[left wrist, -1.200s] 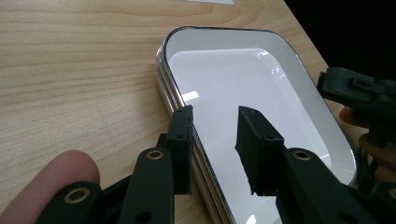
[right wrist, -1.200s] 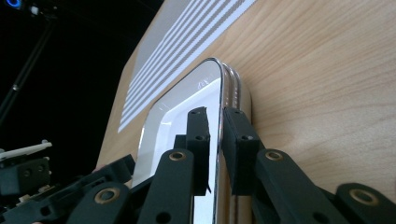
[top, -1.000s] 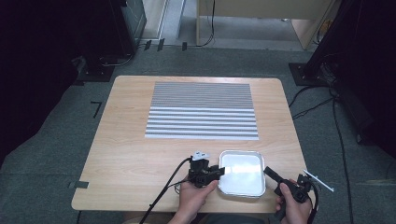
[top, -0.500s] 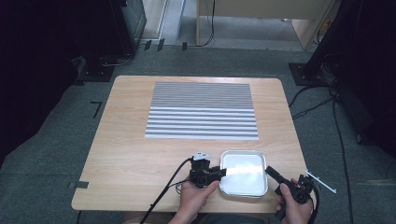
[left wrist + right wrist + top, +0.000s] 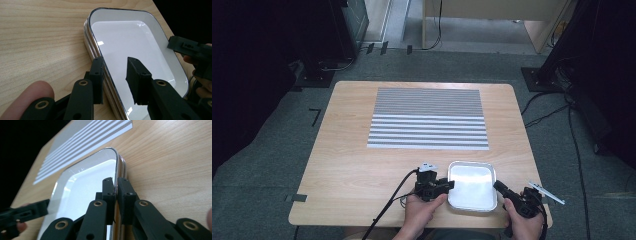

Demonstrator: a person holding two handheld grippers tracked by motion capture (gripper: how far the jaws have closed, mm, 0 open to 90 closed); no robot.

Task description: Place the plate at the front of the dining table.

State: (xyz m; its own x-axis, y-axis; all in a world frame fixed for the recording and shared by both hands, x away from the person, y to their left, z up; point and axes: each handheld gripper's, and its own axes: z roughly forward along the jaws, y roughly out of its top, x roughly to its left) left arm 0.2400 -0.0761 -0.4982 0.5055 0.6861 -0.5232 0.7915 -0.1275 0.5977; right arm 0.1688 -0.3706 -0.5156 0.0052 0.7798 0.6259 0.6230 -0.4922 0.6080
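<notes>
A shallow white tray (image 5: 472, 186) with a thin dark rim sits on the near part of the wooden desk (image 5: 352, 165), just this side of a grey-and-white striped mat (image 5: 428, 118) that lies flat across the middle of the desktop. In the left claw view the tray looks like a stack, with several rims layered along its outer wall (image 5: 93, 47); how many there are cannot be told. The left claw (image 5: 443, 185) comes in from the tray's left side and straddles that wall: 1 jaw stands outside it against the stacked rims, the other hangs inside over the white floor, and a clear gap shows between the inner jaw and the rim, so the jaws are partly open and not clamped. The right claw (image 5: 115, 192) is at the tray's right edge, where its 2 jaws have just been closing and now pinch the upright rim between their pads with no gap to see, 1 jaw inside the tray and 1 outside. In the high view the right claw (image 5: 501, 187) meets the tray at its near right corner. A hand (image 5: 424, 212) holds the left tool and another hand (image 5: 523, 225) holds the right. A slim pen-like thing (image 5: 546, 193) lies on the desk just right of the right hand.
</notes>
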